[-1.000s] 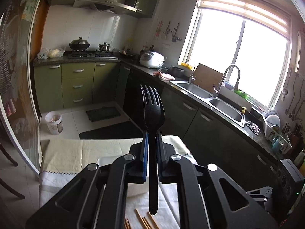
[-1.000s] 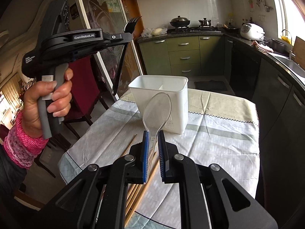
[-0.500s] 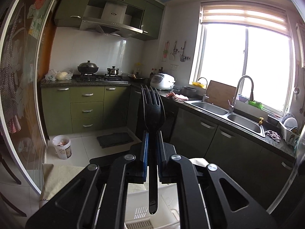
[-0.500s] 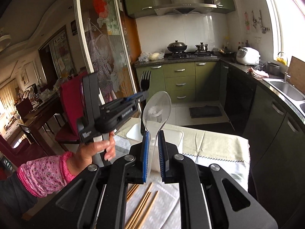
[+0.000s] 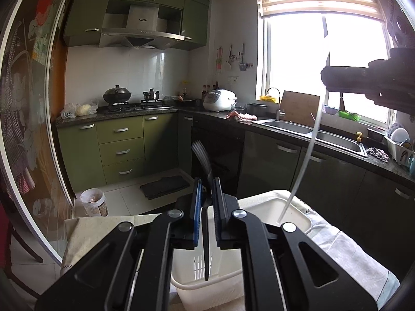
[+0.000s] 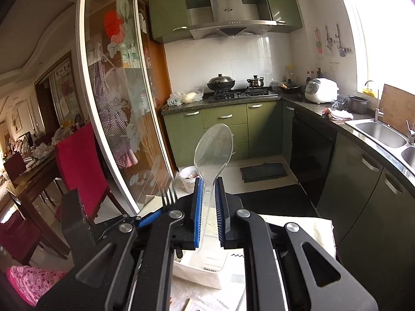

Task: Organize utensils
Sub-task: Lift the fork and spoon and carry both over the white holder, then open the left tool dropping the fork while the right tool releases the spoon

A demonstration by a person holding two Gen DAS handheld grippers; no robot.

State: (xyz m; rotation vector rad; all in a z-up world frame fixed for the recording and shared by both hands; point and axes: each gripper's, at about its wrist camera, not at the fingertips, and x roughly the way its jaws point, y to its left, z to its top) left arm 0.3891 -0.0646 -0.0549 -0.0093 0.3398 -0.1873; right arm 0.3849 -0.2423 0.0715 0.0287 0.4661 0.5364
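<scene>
My left gripper (image 5: 206, 199) is shut on a black fork (image 5: 203, 160), tines up. The fork's handle hangs down inside a white slotted container (image 5: 290, 202) on the table. My right gripper (image 6: 207, 199) is shut on a clear plastic spoon (image 6: 214, 150), bowl up. In the left wrist view the spoon's clear handle (image 5: 311, 140) slants down from the upper right, its tip over the container's far side. In the right wrist view the left gripper (image 6: 155, 215) sits low and to the left with the fork tines (image 6: 168, 198) showing, and the container (image 6: 197, 272) lies under both.
A pale tablecloth (image 5: 337, 254) covers the table. A wooden chopstick end (image 6: 188, 305) lies near its front. A glass sliding door (image 6: 116, 103) and a red chair (image 6: 77, 168) stand to the left. A dark counter with a sink (image 5: 298, 127) runs along the right.
My left gripper sank and rolled, bringing the fork's handle down into the container. My right gripper rose and moved over the container with the spoon, close beside the left one.
</scene>
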